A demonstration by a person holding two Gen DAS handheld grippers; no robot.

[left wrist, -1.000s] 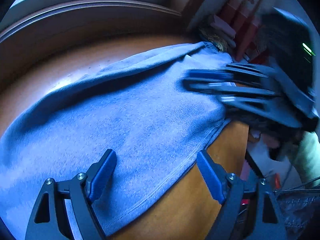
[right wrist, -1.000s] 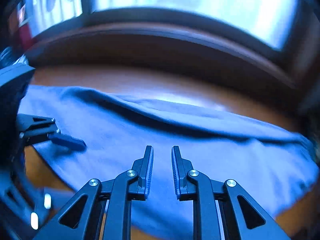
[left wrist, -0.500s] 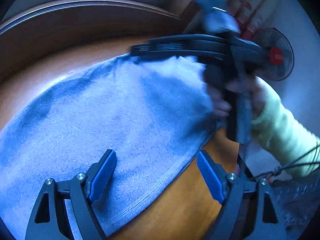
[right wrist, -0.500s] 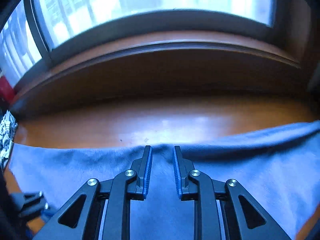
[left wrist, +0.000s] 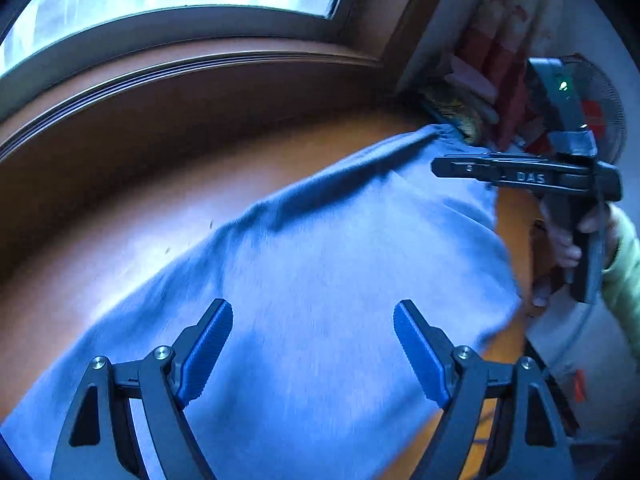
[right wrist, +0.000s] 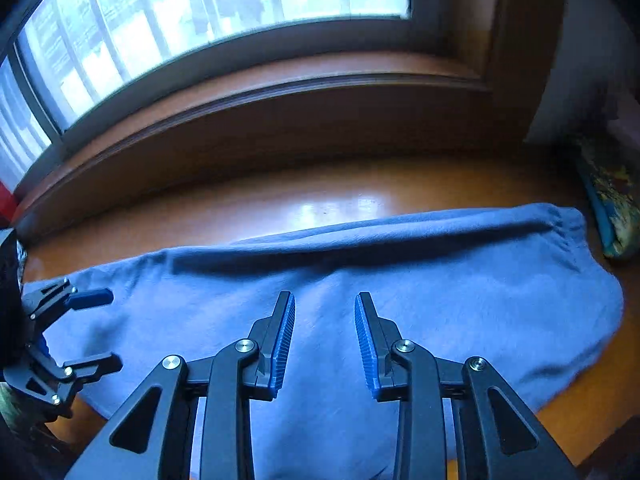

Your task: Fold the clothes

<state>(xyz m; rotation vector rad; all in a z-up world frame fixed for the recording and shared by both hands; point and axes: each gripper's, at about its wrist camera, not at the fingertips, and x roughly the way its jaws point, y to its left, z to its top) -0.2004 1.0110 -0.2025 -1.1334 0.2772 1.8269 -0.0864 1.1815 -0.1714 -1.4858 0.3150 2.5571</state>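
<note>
Progress: blue fleece garment (right wrist: 360,280) folded once lengthwise on orange wooden tabletop (right wrist: 320,196) | left hand-held gripper (left wrist: 312,344) wide, empty, 9 o'clock | right hand-held gripper (right wrist: 324,336) part-open, empty | cross-folds remaining

A blue garment (right wrist: 400,280) lies spread across the orange-brown wooden surface (right wrist: 320,196), its far edge doubled over in a long fold below the window (right wrist: 200,12). The right gripper (right wrist: 325,332) hovers above its near middle, fingers (right wrist: 283,340) parted with nothing between them. At the left edge, the left gripper (right wrist: 94,328) is spread wide over the cloth's left end.
</note>
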